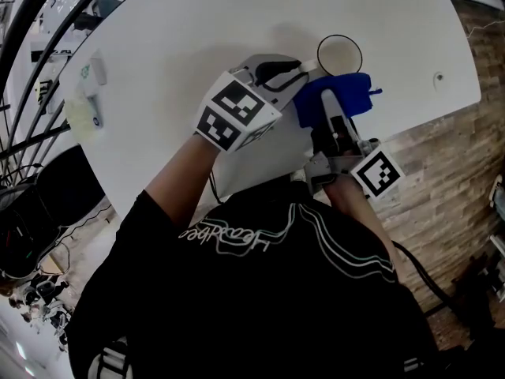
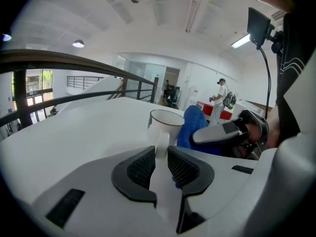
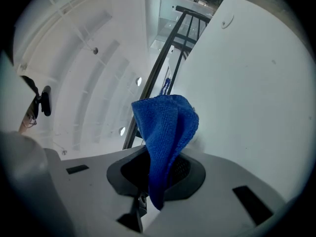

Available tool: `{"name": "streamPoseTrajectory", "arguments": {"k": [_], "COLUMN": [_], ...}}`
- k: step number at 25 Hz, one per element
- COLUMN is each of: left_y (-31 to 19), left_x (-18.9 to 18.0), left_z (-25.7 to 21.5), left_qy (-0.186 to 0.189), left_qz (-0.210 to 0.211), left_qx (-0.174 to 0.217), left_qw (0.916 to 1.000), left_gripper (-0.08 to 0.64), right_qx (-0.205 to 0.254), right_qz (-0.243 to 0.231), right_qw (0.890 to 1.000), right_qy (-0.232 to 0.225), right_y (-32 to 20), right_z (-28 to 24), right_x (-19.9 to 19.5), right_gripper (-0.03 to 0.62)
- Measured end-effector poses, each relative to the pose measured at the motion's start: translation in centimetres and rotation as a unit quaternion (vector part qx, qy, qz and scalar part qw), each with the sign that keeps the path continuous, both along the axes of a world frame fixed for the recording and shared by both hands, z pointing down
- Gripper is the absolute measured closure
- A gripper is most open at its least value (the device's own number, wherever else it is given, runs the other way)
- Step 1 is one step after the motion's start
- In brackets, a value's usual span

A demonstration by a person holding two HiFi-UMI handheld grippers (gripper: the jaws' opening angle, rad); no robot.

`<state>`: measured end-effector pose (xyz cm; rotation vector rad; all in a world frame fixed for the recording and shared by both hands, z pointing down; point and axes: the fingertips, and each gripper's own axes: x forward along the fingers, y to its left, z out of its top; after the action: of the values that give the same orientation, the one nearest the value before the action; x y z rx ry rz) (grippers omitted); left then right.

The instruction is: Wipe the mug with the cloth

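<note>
With left gripper (image 2: 161,164) jaws clamped on the mug (image 2: 165,124) handle, hold steady — right gripper (image 3: 158,174) jaws, pinching the cloth (image 3: 165,127), should sweep its wall firmly.

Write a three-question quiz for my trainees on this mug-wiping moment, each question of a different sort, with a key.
1. True or false: the right gripper is shut on the blue cloth.
2. Multiple choice: which part of the white mug stands between the jaws of the left gripper? A) the rim B) the handle C) the base
3. Fill the gap: the table under the mug is ____ in colour.

Key: 1 true; 2 B; 3 white.
</note>
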<state>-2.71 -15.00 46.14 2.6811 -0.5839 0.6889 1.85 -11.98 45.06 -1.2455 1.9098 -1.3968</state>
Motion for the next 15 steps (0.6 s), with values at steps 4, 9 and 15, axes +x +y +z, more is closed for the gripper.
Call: {"name": "streamPoseTrajectory", "arguments": {"k": [4, 9, 15], "left_y": [0.2, 0.1, 0.3], "left_x": [0.0, 0.1, 0.3], "left_z": [0.0, 0.0, -0.2], "left_qy": [0.007, 0.011, 0.025], "left_qz": [0.003, 0.01, 0.017], "left_qx": [-0.01, -0.013, -0.022], "left_qw": [0.9999, 0.9998, 0.9993], "left_gripper": [0.474, 0.474, 0.474], "right_qx": [-0.041, -0.102, -0.151], "right_qz": [0.004, 0.0, -0.006], "right_qw": [0.999, 0.995, 0.988], "right_qy": [0.005, 0.016, 0.026], "right_y": [0.0, 0.0, 0.5], "right_z": [1.7, 3.1, 3.8], "right_x": [0.5, 0.7, 1.0], "right_gripper": [0.541, 0.541, 0.541]}}
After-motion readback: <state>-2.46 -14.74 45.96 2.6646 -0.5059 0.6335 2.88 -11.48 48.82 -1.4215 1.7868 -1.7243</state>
